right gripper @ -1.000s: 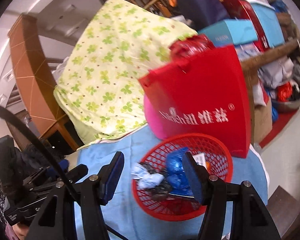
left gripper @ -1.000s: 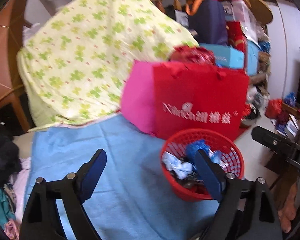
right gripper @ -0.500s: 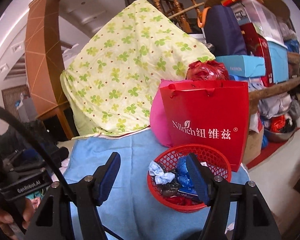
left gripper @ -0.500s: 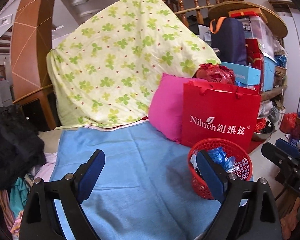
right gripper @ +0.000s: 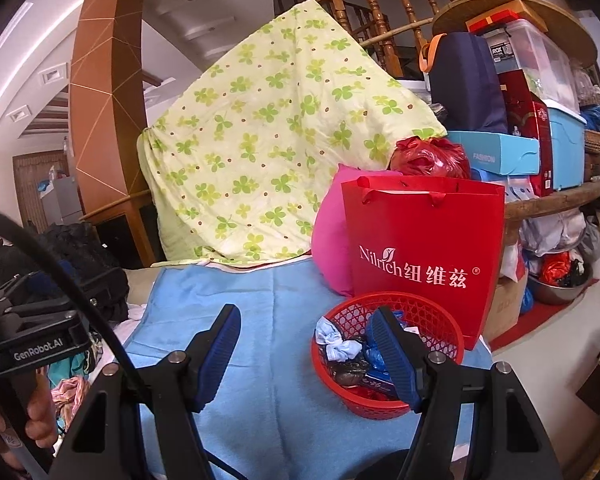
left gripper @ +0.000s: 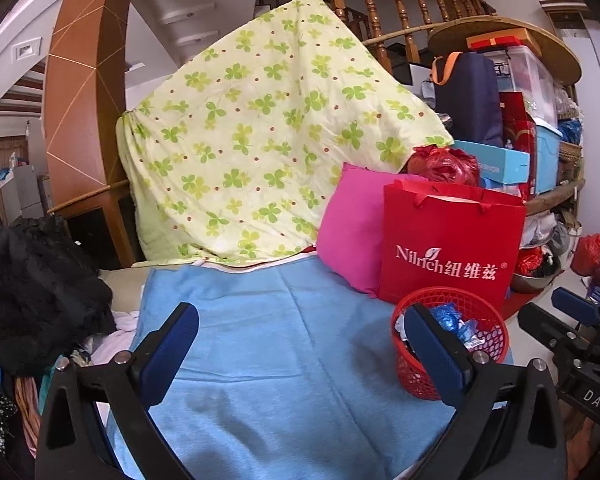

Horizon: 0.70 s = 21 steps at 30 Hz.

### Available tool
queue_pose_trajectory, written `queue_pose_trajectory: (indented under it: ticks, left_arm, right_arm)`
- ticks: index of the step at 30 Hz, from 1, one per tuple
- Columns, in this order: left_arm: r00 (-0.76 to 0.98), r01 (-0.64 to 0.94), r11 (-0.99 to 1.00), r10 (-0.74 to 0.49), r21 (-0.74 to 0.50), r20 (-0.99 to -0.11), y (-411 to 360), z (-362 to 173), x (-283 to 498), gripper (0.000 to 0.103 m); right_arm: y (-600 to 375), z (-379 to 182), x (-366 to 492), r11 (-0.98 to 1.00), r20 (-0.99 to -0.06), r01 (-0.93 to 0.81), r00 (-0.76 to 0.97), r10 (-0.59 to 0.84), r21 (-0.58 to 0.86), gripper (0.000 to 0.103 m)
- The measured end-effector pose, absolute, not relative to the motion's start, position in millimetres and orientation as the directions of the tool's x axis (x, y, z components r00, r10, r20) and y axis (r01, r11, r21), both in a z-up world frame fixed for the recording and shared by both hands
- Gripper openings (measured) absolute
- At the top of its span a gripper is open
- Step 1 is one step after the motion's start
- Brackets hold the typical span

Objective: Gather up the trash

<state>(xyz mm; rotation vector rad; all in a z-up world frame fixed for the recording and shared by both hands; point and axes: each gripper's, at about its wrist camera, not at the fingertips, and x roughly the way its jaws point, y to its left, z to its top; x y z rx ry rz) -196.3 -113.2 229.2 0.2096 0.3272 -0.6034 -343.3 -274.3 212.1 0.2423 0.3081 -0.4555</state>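
Note:
A red mesh basket [left gripper: 484, 324] [right gripper: 432, 312] stands at the right edge of a blue cloth [left gripper: 284, 340] [right gripper: 284, 344]. It holds crumpled trash: blue wrappers [left gripper: 448, 316] [right gripper: 374, 354], a white-blue scrap [right gripper: 336, 342] and dark pieces [right gripper: 350, 372]. My left gripper [left gripper: 300, 340] is open and empty, held back over the cloth, left of the basket. My right gripper [right gripper: 306, 338] is open and empty, its right finger in front of the basket. The right gripper's body also shows in the left wrist view [left gripper: 572, 336].
A red paper bag [left gripper: 448, 248] [right gripper: 420, 240] stands right behind the basket, beside a pink cushion [left gripper: 352, 224]. A green clover quilt [left gripper: 268, 140] rises behind. Dark clothes [left gripper: 32, 292] pile at the left. Boxes and bins [right gripper: 540, 120] are stacked at the right.
Both grippers have pulled back and up from the basket, so it looks smaller and farther off. Both stay open and empty.

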Motion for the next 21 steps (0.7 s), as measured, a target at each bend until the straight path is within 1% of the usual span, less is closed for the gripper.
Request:
queue_pose_trajectory:
  ticks: [7, 21]
  left_arm:
    - [0.804, 0.542, 0.834, -0.477, 0.107, -0.354, -105.8, 225.8, -194.0, 0.102]
    - [0.813, 0.531, 0.839, -0.464, 0.122, -0.351, -98.6, 227.6, -201.1, 0.102]
  right_arm:
    - [-271.5, 212.9, -340.5, 0.874, -0.344, 0.461, 0.854, -0.390, 0.154, 0.072]
    - [-267.2, 214.3, -336.3, 0.880, -0.343, 0.454, 0.856, -0.387, 0.141, 0.072]
